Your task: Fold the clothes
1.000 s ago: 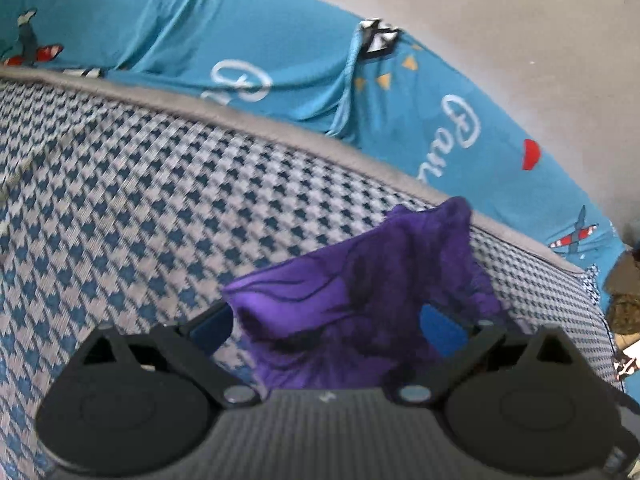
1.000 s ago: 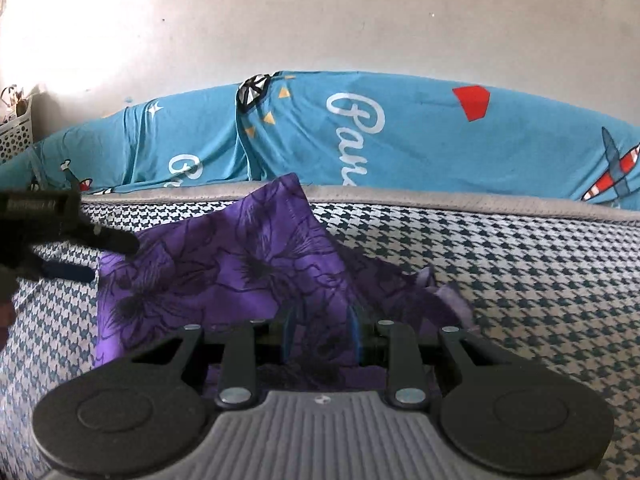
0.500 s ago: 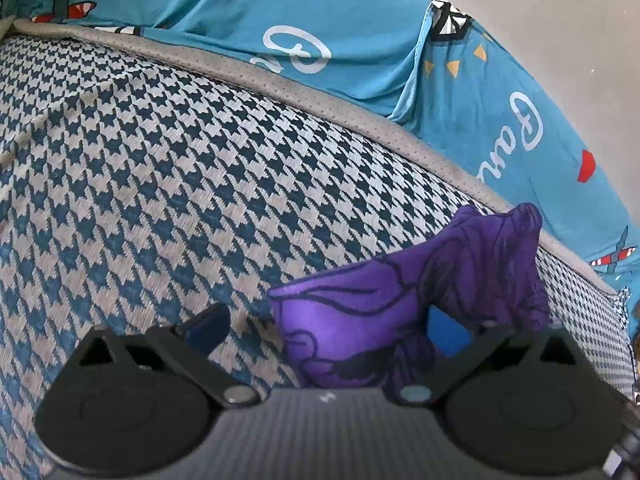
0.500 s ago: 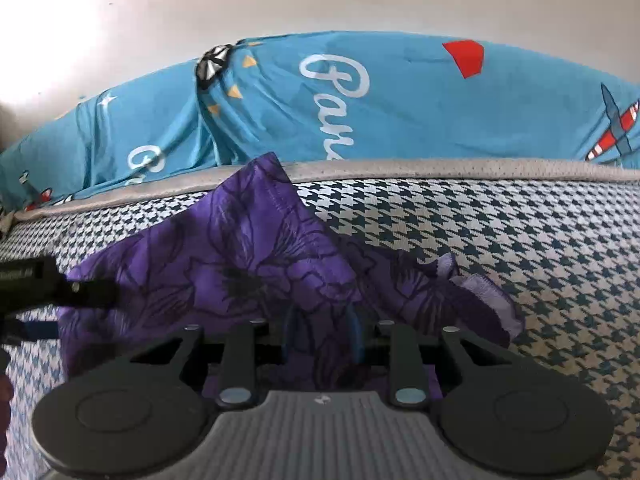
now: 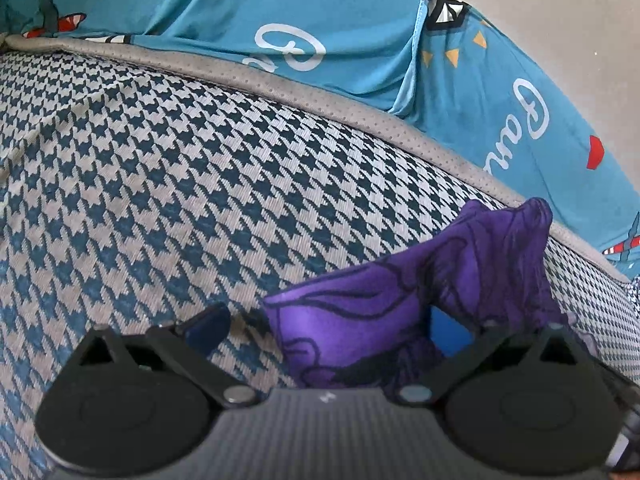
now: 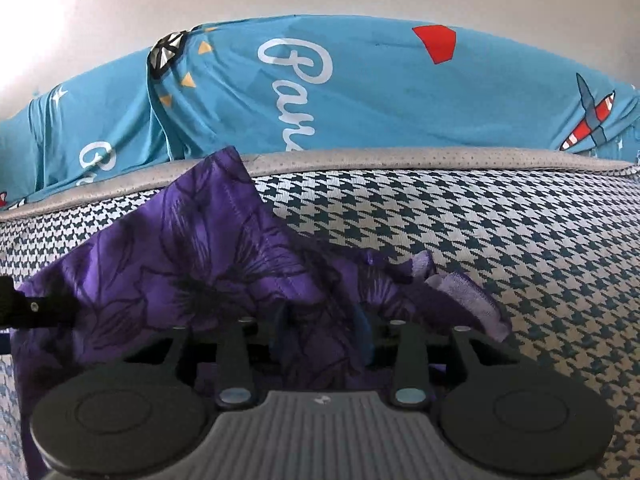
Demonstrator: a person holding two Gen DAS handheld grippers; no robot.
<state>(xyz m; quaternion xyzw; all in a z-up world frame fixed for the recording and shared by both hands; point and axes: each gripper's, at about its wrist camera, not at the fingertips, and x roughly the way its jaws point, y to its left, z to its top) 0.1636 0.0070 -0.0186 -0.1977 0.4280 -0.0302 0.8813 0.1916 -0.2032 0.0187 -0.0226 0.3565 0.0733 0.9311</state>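
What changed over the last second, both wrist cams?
Purple floral garment sank toward the houndstooth surface as both grippers lowered. Unchanged: right gripper stays shut on it; left gripper stays open, cloth between its fingers; teal sheet behind.

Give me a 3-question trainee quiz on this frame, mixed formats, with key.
1. True or false: the left gripper has its fingers spread wide, with the purple floral garment lying between them.
2. Multiple choice: the right gripper is A) open above bare mattress, B) shut on the purple floral garment, C) holding the blue printed sheet.
3. Fill in: the garment lies on the ____-patterned mattress.

Key: 1 true; 2 B; 3 houndstooth
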